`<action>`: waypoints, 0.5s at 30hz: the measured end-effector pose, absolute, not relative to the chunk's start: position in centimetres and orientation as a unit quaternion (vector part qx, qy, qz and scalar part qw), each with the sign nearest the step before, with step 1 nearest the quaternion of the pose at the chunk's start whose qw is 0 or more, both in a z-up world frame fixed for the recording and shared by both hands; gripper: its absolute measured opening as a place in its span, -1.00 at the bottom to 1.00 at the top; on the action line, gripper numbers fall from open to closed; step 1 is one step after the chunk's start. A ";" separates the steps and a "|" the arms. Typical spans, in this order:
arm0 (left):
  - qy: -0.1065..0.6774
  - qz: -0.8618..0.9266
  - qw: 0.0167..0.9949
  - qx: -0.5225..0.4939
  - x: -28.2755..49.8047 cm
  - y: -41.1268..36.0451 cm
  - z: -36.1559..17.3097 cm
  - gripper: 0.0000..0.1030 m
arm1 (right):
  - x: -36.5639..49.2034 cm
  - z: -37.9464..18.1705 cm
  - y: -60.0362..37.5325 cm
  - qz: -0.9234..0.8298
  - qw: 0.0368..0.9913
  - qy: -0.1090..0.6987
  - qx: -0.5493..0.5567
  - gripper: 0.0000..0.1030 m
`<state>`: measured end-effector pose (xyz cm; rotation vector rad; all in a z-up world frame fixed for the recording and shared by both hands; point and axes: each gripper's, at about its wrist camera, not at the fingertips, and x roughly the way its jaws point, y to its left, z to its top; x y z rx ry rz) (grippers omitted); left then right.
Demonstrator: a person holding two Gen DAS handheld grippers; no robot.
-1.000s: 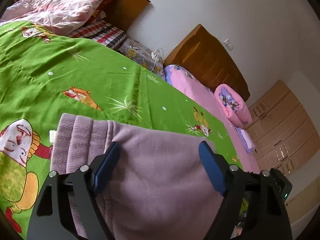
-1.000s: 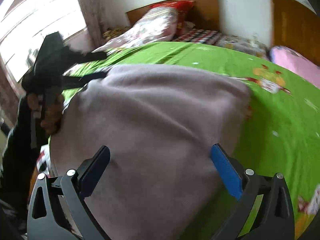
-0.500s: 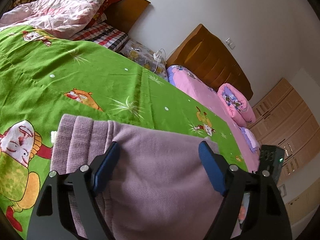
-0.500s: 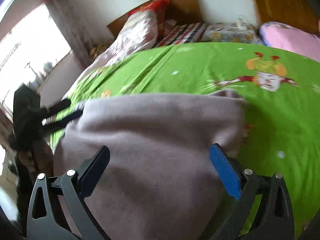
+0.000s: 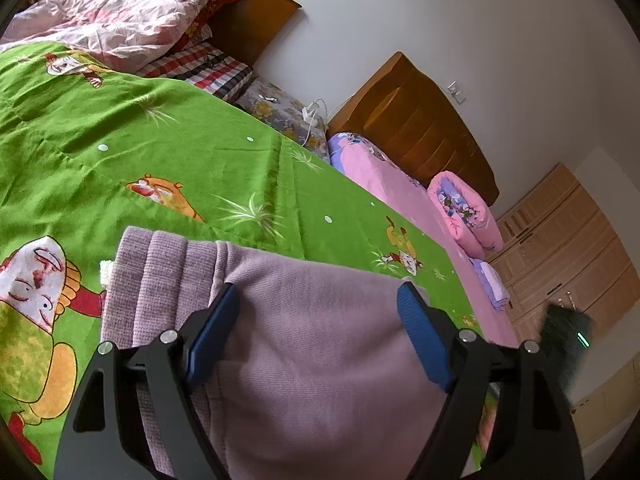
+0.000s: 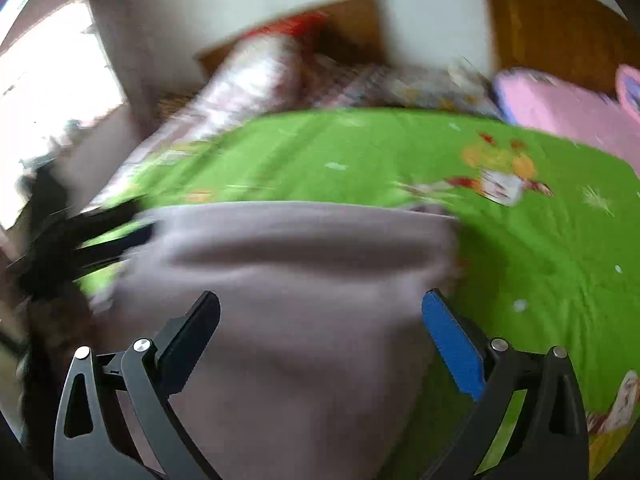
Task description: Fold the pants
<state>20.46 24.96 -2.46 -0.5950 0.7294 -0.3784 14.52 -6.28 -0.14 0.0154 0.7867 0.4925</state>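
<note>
The mauve knit pants (image 5: 312,344) lie folded on the green cartoon bedspread (image 5: 168,160), ribbed waistband at the left. My left gripper (image 5: 318,320) is open just above the pants, holding nothing. In the blurred right wrist view the pants (image 6: 296,280) fill the foreground. My right gripper (image 6: 320,320) is open over them, empty. The left gripper also shows in the right wrist view (image 6: 108,236) at the pants' left edge. The right gripper's body shows at the right edge of the left wrist view (image 5: 568,332).
A pink quilt and pillows (image 5: 120,16) lie against the wooden headboard (image 5: 248,20). A second bed with a pink sheet (image 5: 396,184) and a rolled pink quilt (image 5: 464,212) stands to the right. Wooden cabinets (image 5: 560,248) line the far right. A bright window (image 6: 44,100) is at the left.
My right gripper has drawn back and risen from the pants, so more green bedspread shows; its view is blurred by motion. My left gripper has barely moved.
</note>
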 end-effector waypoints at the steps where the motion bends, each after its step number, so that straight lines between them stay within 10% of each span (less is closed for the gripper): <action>1: 0.349 -0.182 0.874 -0.286 20.4 25.1 -2.5 0.57 | 13.2 0.1 -5.4 0.253 0.893 0.372 -0.009 0.91; 15: 0.335 -0.175 0.884 -0.276 19.4 25.0 -1.8 0.57 | 5.3 -3.7 -6.2 0.267 0.879 0.394 -0.030 0.91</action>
